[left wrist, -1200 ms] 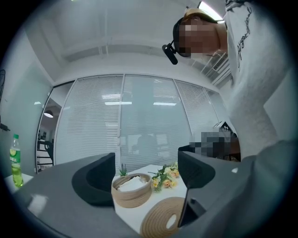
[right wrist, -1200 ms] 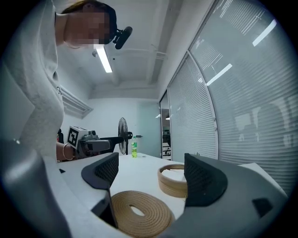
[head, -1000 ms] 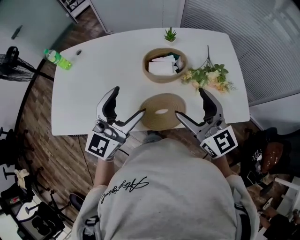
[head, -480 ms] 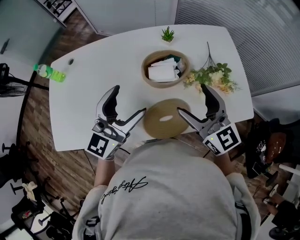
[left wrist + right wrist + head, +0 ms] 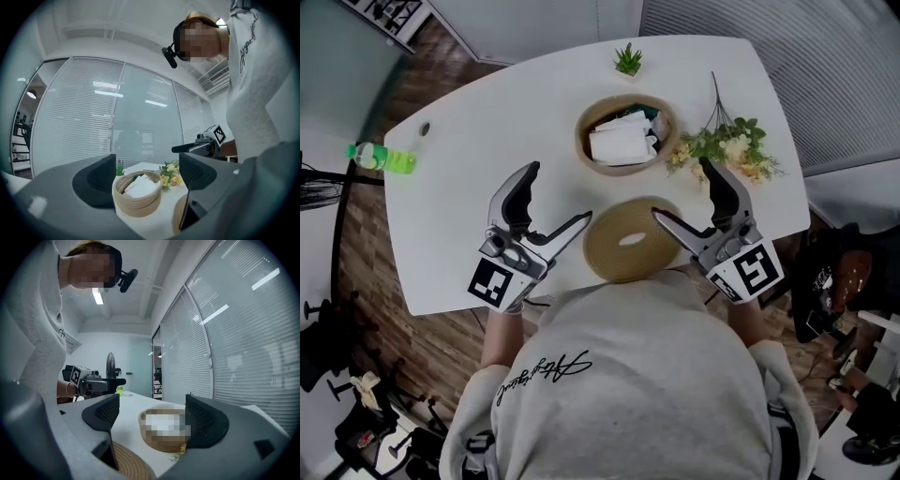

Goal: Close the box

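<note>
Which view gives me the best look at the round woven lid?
Head view: the round woven lid shows nearly whole from above. Each gripper view catches only a slice of it at the bottom edge.

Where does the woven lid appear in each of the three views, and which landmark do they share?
Head view: the lid is just below centre.
Left gripper view: it is at the bottom edge, right of centre, partly hidden.
Right gripper view: it is at the bottom edge, left of centre.
Shared landmark: the open box beyond the lid.
</note>
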Action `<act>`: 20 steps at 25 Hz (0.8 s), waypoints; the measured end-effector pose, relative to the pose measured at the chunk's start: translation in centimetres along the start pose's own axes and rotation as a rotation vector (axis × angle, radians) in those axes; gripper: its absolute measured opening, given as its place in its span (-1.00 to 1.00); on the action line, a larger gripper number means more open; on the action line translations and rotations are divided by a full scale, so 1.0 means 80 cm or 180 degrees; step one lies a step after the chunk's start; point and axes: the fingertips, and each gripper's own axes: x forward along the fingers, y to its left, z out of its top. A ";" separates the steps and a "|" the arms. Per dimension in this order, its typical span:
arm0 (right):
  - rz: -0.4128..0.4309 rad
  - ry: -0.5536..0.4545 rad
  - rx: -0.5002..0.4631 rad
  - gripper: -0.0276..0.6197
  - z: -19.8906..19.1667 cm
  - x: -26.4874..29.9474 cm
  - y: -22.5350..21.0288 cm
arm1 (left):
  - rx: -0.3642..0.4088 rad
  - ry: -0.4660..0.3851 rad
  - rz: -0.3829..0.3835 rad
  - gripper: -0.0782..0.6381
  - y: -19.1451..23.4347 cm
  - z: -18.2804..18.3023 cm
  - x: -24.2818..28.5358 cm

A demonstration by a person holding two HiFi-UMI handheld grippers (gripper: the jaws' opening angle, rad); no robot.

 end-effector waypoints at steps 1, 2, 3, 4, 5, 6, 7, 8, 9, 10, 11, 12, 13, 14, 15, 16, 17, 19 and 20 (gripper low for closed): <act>0.0021 0.0018 -0.0011 0.40 -0.004 0.000 -0.002 | -0.0001 0.0021 0.0012 0.36 0.001 -0.003 0.002; 0.0042 0.0043 -0.0018 0.40 -0.008 0.000 -0.005 | -0.0009 0.0047 0.0042 0.36 0.002 -0.006 0.003; 0.0066 0.0068 -0.0014 0.40 -0.012 -0.001 -0.007 | -0.0025 0.0077 0.0083 0.35 0.004 -0.009 0.003; 0.0098 0.0089 -0.0003 0.39 -0.016 -0.001 -0.009 | -0.0045 0.0109 0.0128 0.34 0.006 -0.011 0.002; 0.0139 0.0104 0.0005 0.40 -0.019 -0.002 -0.012 | -0.0063 0.0145 0.0172 0.34 0.007 -0.015 0.001; 0.0190 0.0117 0.0000 0.40 -0.021 -0.002 -0.014 | -0.0071 0.0186 0.0212 0.34 0.010 -0.018 0.000; 0.0250 0.0129 -0.0023 0.40 -0.023 -0.002 -0.017 | -0.0063 0.0225 0.0251 0.34 0.012 -0.021 -0.001; 0.0315 0.0146 -0.0059 0.40 -0.025 -0.002 -0.020 | -0.0045 0.0260 0.0295 0.34 0.015 -0.023 -0.001; 0.0383 0.0171 -0.0099 0.40 -0.028 -0.002 -0.022 | -0.0031 0.0293 0.0348 0.34 0.018 -0.026 -0.002; 0.0450 0.0210 -0.0133 0.40 -0.030 -0.003 -0.023 | -0.0036 0.0319 0.0408 0.34 0.021 -0.028 -0.002; 0.0520 0.0261 -0.0168 0.40 -0.034 -0.005 -0.024 | -0.0058 0.0339 0.0466 0.34 0.022 -0.030 -0.003; 0.0599 0.0324 -0.0217 0.40 -0.039 -0.007 -0.024 | -0.0083 0.0351 0.0516 0.34 0.023 -0.033 -0.005; 0.0691 0.0389 -0.0275 0.41 -0.046 -0.009 -0.023 | -0.0095 0.0360 0.0555 0.34 0.024 -0.037 -0.007; 0.0789 0.0447 -0.0322 0.42 -0.053 -0.011 -0.022 | -0.0088 0.0373 0.0579 0.34 0.023 -0.041 -0.010; 0.0889 0.0492 -0.0341 0.43 -0.060 -0.014 -0.020 | -0.0070 0.0397 0.0587 0.34 0.020 -0.045 -0.012; 0.0993 0.0528 -0.0334 0.43 -0.067 -0.018 -0.018 | -0.0057 0.0434 0.0585 0.34 0.015 -0.050 -0.015; 0.1105 0.0560 -0.0315 0.43 -0.073 -0.022 -0.014 | -0.0058 0.0479 0.0575 0.34 0.008 -0.055 -0.016; 0.1351 0.0634 -0.0308 0.44 -0.084 -0.032 -0.005 | -0.0075 0.0588 0.0532 0.34 -0.008 -0.064 -0.019; 0.1473 0.0676 -0.0324 0.44 -0.090 -0.036 0.000 | -0.0078 0.0640 0.0501 0.34 -0.015 -0.068 -0.022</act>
